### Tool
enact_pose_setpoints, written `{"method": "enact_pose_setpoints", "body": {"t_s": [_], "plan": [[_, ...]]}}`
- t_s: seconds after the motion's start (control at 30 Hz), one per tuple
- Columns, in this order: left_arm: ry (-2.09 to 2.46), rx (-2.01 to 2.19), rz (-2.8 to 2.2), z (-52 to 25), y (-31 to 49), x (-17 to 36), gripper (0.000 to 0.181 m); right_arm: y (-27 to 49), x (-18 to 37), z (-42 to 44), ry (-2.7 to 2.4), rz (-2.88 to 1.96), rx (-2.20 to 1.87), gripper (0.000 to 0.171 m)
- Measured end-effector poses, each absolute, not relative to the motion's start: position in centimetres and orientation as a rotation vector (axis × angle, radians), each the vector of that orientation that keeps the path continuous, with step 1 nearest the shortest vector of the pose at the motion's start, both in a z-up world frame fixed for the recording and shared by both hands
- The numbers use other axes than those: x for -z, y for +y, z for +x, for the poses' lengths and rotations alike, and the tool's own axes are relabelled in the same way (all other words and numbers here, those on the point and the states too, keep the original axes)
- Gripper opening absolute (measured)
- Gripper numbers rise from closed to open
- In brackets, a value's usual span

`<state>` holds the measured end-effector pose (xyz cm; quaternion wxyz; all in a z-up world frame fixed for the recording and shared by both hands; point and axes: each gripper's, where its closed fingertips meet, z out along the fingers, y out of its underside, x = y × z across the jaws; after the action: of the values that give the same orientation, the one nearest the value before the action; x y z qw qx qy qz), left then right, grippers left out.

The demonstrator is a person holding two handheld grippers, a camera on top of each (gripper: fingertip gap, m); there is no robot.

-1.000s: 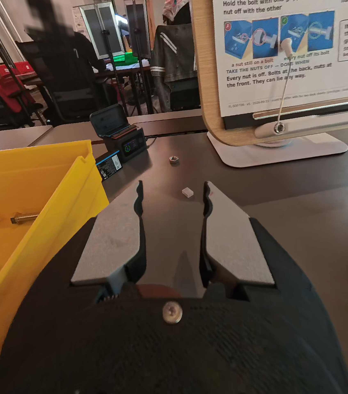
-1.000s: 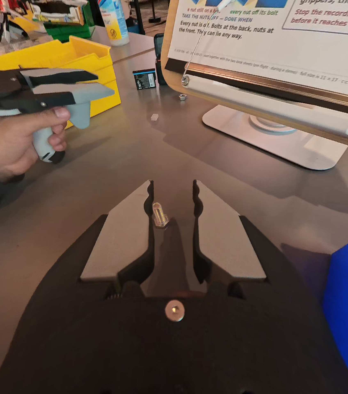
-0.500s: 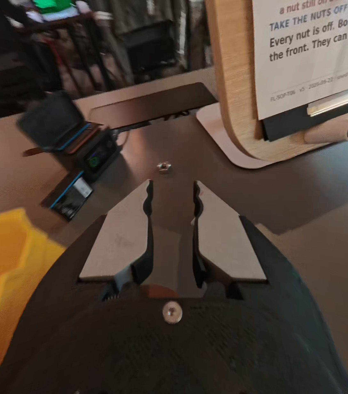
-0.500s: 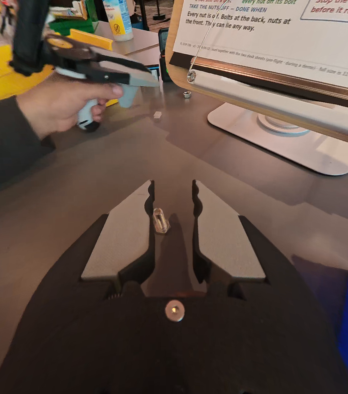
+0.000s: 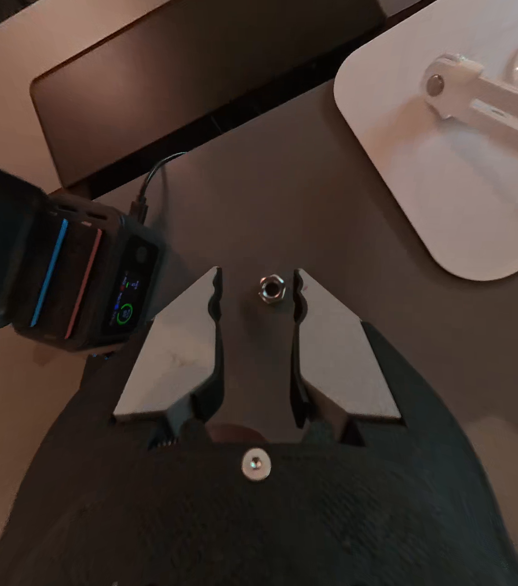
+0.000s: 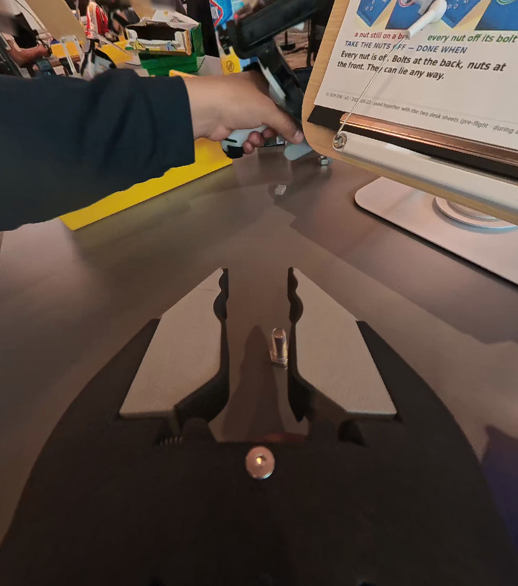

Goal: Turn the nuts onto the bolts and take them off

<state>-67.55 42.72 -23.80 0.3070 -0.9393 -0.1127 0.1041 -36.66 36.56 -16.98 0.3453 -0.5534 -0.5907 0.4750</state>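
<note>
Here, the scene in lines:
Left gripper (image 5: pixel 256 279): jaws wide, empty, pointing down over the hex nut (image 5: pixel 271 289).
Nut: flat on the dark table (image 5: pixel 378 333), between the tips, nearer the right-hand finger.
Right gripper (image 6: pixel 257 279): jaws wide, holding nothing.
Bolt (image 6: pixel 278 348): standing on its head between the right gripper's fingers, close to one.
Risk: off-centre closing may push the nut sideways toward the white stand base (image 5: pixel 441 165) or the charger case (image 5: pixel 86 279).
Risk: a nudged bolt likely topples.
</note>
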Motion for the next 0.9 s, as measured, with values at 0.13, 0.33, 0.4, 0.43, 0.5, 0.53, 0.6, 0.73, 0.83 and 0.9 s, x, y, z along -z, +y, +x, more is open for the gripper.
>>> {"method": "enact_pose_setpoints", "body": {"t_s": [0.13,0.33,0.4,0.43,0.5,0.53,0.6,0.73,0.83,0.9], "plan": [[-0.269,-0.290,-2.488,-67.6,43.0,24.2,0.037,36.4,16.5,-36.5,-1.521,-1.432,-1.264,0.034],[-0.262,-0.290,-2.529,-67.4,42.2,24.2,0.036,36.1,16.2,-36.4,-1.524,-1.421,-1.270,0.033],[-0.251,-0.287,-2.535,-67.3,42.1,24.2,0.034,36.0,16.2,-36.4,-1.527,-1.417,-1.263,0.033],[-0.247,-0.283,-2.529,-67.2,42.1,24.2,0.032,36.0,16.2,-36.4,-1.527,-1.414,-1.262,0.033],[-0.233,-0.259,-2.509,-66.9,42.4,24.3,0.024,36.0,16.1,-36.4,-1.527,-1.413,-1.262,0.033],[-0.219,-0.245,-2.497,-66.7,42.6,24.3,0.019,36.0,16.1,-36.4,-1.526,-1.412,-1.263,0.033],[-0.218,-0.244,-2.470,-66.5,42.8,24.3,0.016,36.0,16.0,-36.3,-1.525,-1.411,-1.262,0.032],[-0.268,-0.223,-2.473,-66.2,42.1,24.3,0.015,36.1,15.9,-36.3,-1.514,-1.415,-1.278,0.032],[-0.260,-0.227,-2.514,-65.5,40.8,24.1,0.015,36.1,15.7,-36.2,-1.510,-1.411,-1.278,0.032],[-0.241,-0.242,-2.519,-64.8,40.0,23.3,0.015,36.2,15.6,-36.2,-1.506,-1.404,-1.265,0.031]]}}
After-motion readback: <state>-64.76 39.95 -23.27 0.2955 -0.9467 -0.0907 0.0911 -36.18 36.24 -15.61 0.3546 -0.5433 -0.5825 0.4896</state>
